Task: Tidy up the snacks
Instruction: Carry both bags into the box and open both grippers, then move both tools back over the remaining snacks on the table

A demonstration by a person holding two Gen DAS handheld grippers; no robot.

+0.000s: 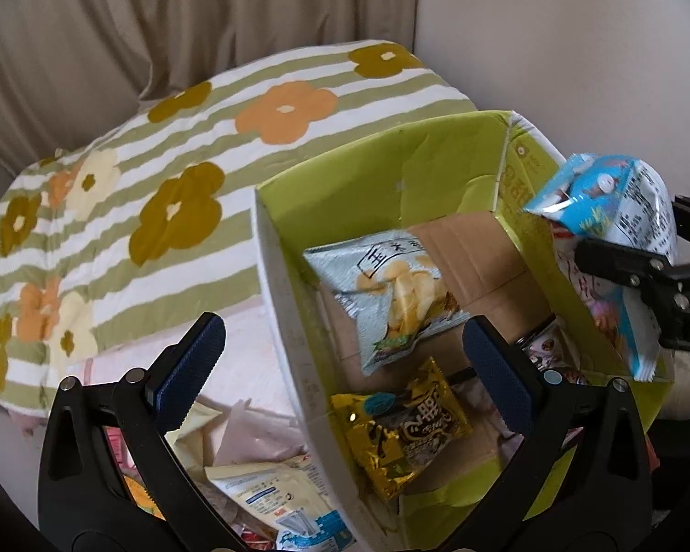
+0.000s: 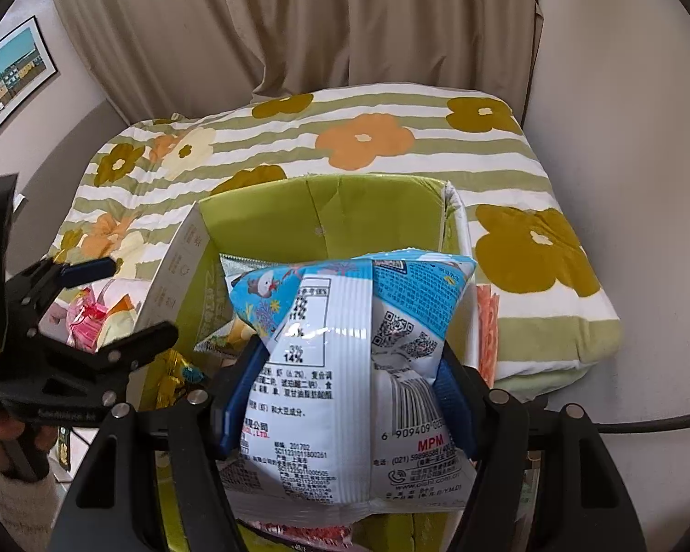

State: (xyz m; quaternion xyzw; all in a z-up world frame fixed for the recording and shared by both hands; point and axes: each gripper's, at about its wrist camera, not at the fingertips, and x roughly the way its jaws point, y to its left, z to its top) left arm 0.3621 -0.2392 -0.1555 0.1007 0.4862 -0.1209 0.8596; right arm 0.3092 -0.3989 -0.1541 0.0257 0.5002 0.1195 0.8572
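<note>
A green cardboard box (image 1: pixel 382 170) stands open on the bed; it also shows in the right wrist view (image 2: pixel 326 211). Inside lie a pale chip bag (image 1: pixel 391 294) and a gold snack packet (image 1: pixel 400 432). My right gripper (image 2: pixel 349 368) is shut on a blue and white snack bag (image 2: pixel 345 368) and holds it above the box's right side; the bag also shows in the left wrist view (image 1: pixel 612 211). My left gripper (image 1: pixel 345 359) is open and empty, straddling the box's left wall. It appears at the left of the right wrist view (image 2: pixel 115 299).
A green-striped flowered quilt (image 1: pixel 161 184) lies folded behind the box. Several loose snack packets (image 1: pixel 262 483) lie left of the box. More packets (image 1: pixel 607 317) stand along the box's right side. A beige curtain (image 2: pixel 299 23) hangs behind.
</note>
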